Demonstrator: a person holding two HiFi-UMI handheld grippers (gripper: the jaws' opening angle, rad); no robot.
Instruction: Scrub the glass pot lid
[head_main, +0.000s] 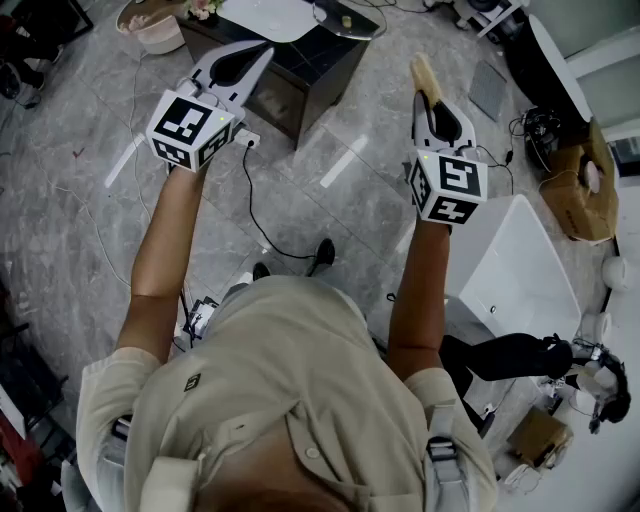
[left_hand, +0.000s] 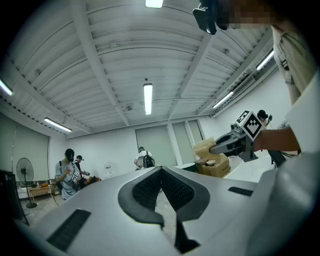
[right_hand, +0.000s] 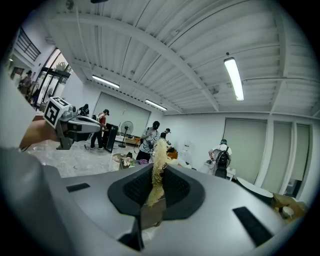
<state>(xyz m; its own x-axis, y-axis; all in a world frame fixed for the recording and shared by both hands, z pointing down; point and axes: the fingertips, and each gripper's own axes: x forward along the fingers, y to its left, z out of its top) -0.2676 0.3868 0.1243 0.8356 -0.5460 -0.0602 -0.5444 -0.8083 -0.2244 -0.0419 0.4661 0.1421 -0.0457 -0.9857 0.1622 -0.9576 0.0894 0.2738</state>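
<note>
2 grippers: L gripper (head_main: 262, 52) at 11 o'clock, R gripper (head_main: 430, 98) at 1. 2 marker cubes (head_main: 190, 128) (head_main: 448, 186), 1 sponge (head_main: 424, 74). Left gripper view: 1 fan (left_hand: 22, 167) & 2 people (left_hand: 67, 167) (left_hand: 79, 161) at 9 o'clock, 1 more person (left_hand: 145, 159) nr centre.

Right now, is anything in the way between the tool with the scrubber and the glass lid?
Nothing visible does. The right tool, shut on the yellow scrubber, is up in open air, and what looks like the glass lid lies on the dark table just ahead.
</note>
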